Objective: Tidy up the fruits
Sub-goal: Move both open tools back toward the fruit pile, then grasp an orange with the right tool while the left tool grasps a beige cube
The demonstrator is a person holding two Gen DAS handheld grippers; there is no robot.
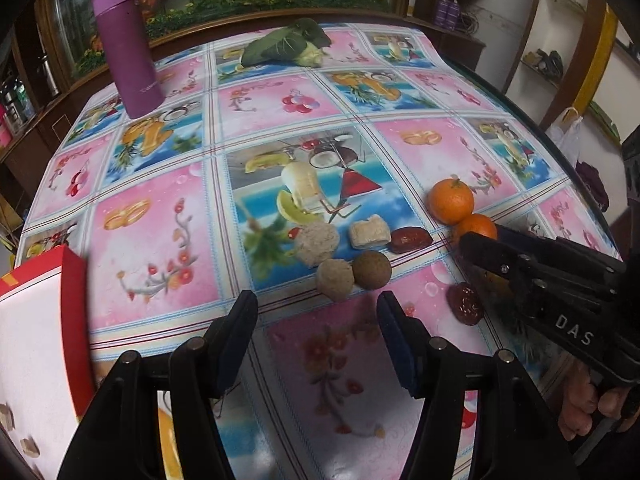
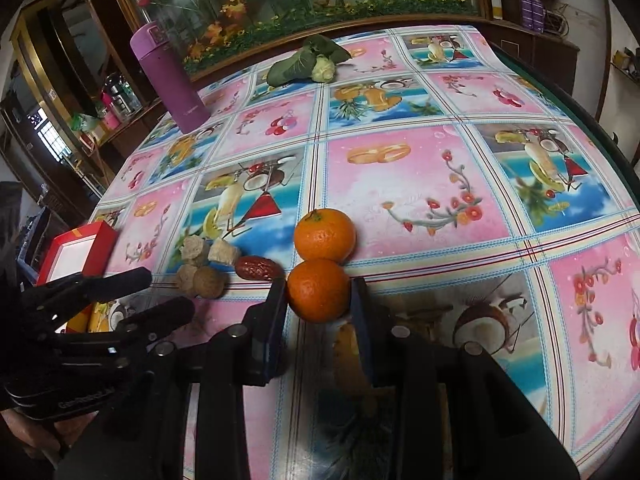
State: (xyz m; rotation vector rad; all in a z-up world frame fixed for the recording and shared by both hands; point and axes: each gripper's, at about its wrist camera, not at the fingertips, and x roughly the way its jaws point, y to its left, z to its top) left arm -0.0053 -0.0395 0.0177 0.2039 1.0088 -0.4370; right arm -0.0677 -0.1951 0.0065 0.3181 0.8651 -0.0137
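Two orange mandarins (image 2: 320,262) lay on a tablecloth (image 2: 400,184) of pink and blue squares — printed with fruit and flowers. A purple flask (image 2: 170,80) stood beyond — beside a red-and-white box (image 2: 80,252).

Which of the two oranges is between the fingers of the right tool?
The nearer orange, the one without a visible stem. It sits between the right tool fingers; the far orange, with a green stem, lies just behind, touching it.

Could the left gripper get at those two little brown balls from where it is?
Probably yes: the left gripper is open and the brown balls lie just ahead of its fingertips with nothing between.
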